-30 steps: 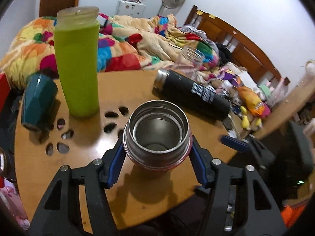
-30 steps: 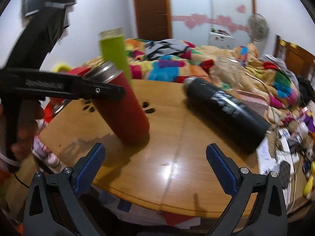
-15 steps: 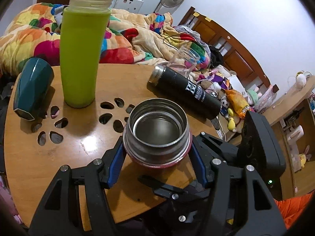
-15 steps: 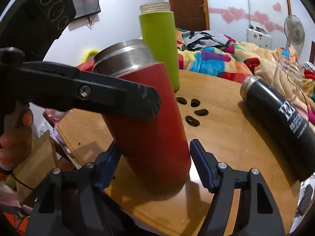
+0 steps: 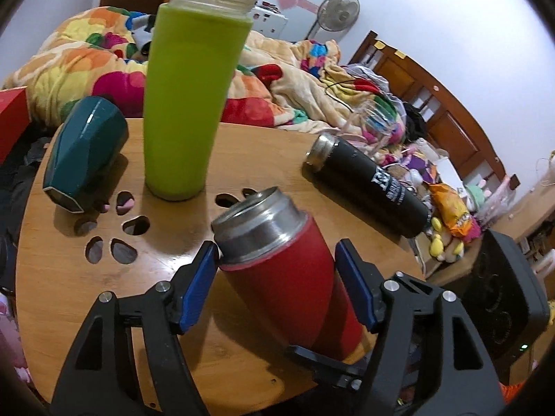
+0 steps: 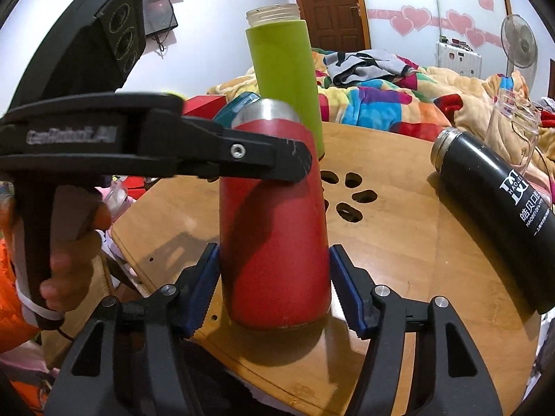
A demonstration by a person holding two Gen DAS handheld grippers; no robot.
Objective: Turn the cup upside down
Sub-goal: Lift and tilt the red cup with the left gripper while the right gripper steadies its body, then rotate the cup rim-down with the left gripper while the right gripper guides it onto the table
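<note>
The red cup (image 5: 288, 277), a red flask with a steel neck, stands with its open mouth up on the round wooden table (image 5: 69, 294); it also shows in the right wrist view (image 6: 274, 235). My left gripper (image 5: 277, 277) has its blue pads on either side of the upper body, with a small gap at the right pad. My right gripper (image 6: 274, 287) is shut on the cup's lower body, pads against both sides. The left gripper's finger (image 6: 242, 159) crosses the cup's top in the right wrist view.
A tall green bottle (image 5: 190, 104) stands behind the cup. A dark teal cup (image 5: 83, 159) lies at the left. A black flask (image 5: 367, 187) lies on its side at the right, a clear glass jar (image 6: 513, 131) behind it. A bed with a colourful quilt (image 5: 86, 69) is beyond.
My right gripper moved in from the table edge and closed on the cup's lower body. My left gripper tilted from looking down into the mouth to a side view and its pads loosened.
</note>
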